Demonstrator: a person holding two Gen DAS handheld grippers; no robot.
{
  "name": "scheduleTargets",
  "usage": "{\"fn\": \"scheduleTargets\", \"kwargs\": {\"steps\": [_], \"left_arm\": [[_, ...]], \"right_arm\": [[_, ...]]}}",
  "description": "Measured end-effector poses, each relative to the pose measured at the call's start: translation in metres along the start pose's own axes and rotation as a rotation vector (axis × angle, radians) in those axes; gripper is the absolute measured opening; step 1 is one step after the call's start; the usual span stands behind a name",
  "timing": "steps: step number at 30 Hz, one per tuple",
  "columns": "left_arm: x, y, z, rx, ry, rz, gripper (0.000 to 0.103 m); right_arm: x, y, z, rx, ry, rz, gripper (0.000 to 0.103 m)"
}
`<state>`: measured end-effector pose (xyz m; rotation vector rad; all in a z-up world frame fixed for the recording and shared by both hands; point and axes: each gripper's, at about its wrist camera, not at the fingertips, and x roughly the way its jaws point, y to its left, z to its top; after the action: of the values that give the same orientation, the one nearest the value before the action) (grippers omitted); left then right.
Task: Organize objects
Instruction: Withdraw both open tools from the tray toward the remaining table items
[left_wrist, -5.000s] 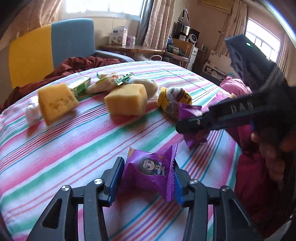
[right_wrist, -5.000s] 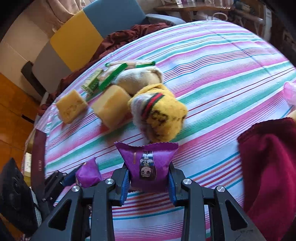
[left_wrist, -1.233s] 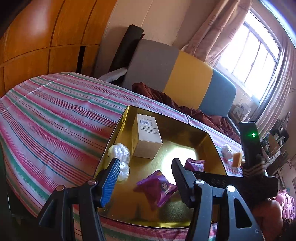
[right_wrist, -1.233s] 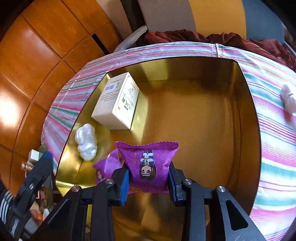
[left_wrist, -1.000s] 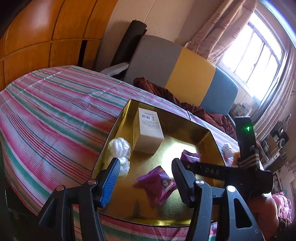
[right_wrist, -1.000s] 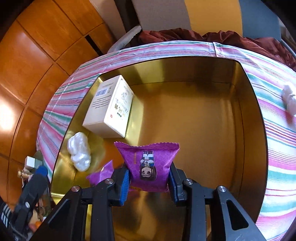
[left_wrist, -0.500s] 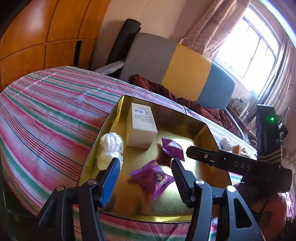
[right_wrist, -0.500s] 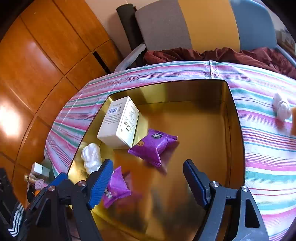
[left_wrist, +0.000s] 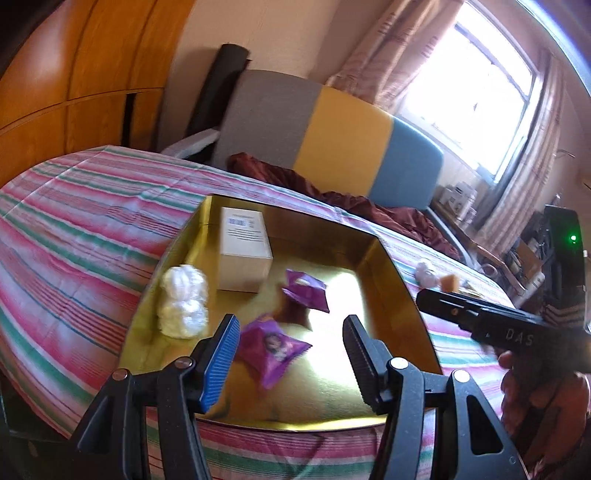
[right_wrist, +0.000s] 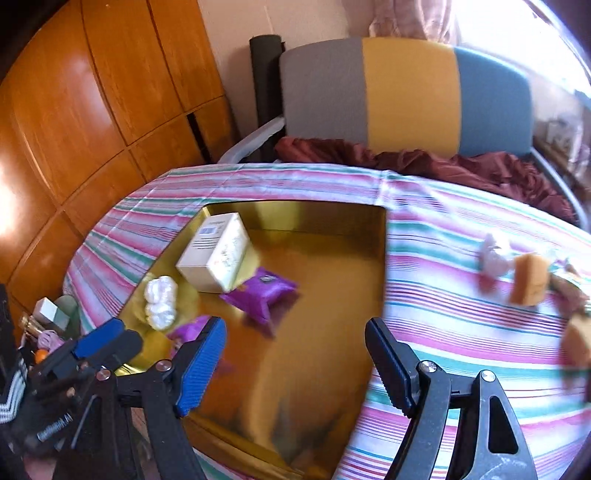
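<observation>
A gold tray (left_wrist: 325, 232) on the striped tablecloth holds a white box (left_wrist: 243, 254), a white wad (left_wrist: 183, 301) and two purple snack packets, one near the box (left_wrist: 306, 290) and one nearer me (left_wrist: 271, 347). My left gripper (left_wrist: 290, 354) hovers open above the near packet without touching it. In the right wrist view my right gripper (right_wrist: 295, 354) stands open and empty over the tray (right_wrist: 314, 216). The far packet (right_wrist: 262, 295) lies beside the box (right_wrist: 216, 258). The other packet (right_wrist: 188, 330) is half hidden behind one finger.
Yellow sponges (right_wrist: 528, 282) and a white wad (right_wrist: 493, 258) lie on the tablecloth to the right of the tray. A grey, yellow and blue sofa (left_wrist: 343, 147) with a maroon cloth stands behind the table. Wooden panels (right_wrist: 92, 110) line the left. Small items (right_wrist: 51, 314) sit below the table's left edge.
My right gripper has opened and let go of its purple packet, which now lies in the tray beside the white box. That gripper has risen and drawn back. The left gripper shifted slightly.
</observation>
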<state>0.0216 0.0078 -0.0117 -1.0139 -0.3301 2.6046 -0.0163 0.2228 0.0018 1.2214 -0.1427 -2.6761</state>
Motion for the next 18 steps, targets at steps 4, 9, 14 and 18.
{"fn": "scheduleTargets", "kwargs": {"steps": [4,9,14,18], "left_arm": [[0.003,-0.019,-0.005,0.065,0.023,-0.025,0.058],[0.006,-0.048,-0.018,0.171,0.057,-0.061,0.058],[0.006,-0.083,-0.035,0.297,0.083,-0.126,0.058],[0.007,-0.111,-0.049,0.37,0.115,-0.191,0.058]], "right_arm": [[-0.017,-0.03,-0.009,0.012,-0.002,-0.068,0.079],[-0.031,-0.075,-0.027,0.076,0.019,-0.132,0.079],[-0.043,-0.127,-0.051,0.115,0.07,-0.245,0.078],[-0.055,-0.185,-0.068,0.191,0.123,-0.364,0.078]]}}
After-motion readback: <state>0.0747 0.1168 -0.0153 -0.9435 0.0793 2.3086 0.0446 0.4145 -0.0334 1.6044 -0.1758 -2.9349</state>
